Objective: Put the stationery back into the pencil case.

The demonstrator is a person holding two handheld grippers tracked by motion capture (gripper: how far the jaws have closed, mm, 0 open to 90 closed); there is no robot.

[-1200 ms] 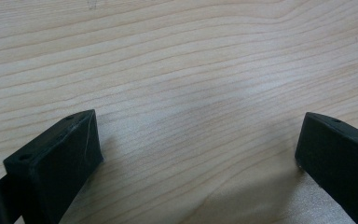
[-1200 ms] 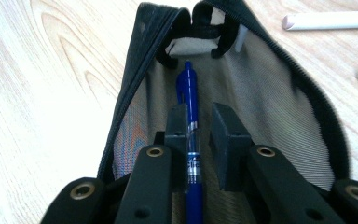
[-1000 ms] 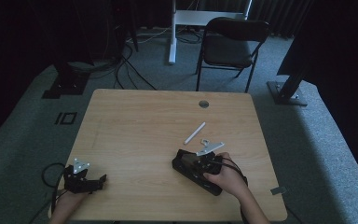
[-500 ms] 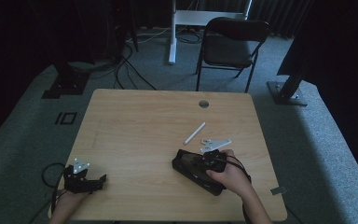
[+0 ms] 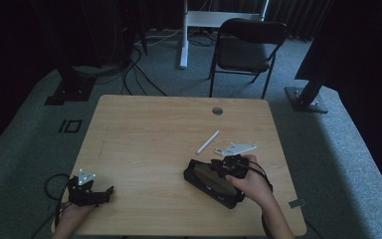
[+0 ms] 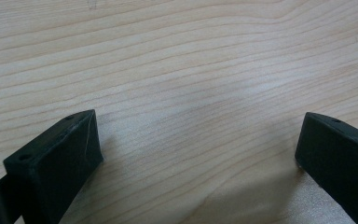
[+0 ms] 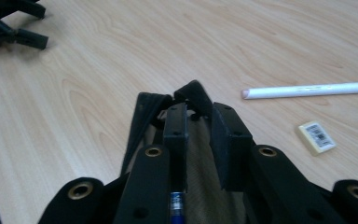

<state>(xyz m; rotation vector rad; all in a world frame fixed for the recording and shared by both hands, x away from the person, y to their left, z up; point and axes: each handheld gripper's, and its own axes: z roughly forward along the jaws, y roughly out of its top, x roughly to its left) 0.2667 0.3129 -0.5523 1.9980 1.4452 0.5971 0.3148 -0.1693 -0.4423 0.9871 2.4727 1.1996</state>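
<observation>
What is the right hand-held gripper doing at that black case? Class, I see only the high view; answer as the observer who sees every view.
Observer: In the right gripper view, the right hand-held gripper has its jaws shut over the black case, with a black tab at their tips.
Operator: Anything inside the case?
Observer: A blue pen shows against the tan lining.
Operator: What lies near the white pen?
Observer: A small eraser with a barcode label lies beside the white pen, not touching it.
</observation>
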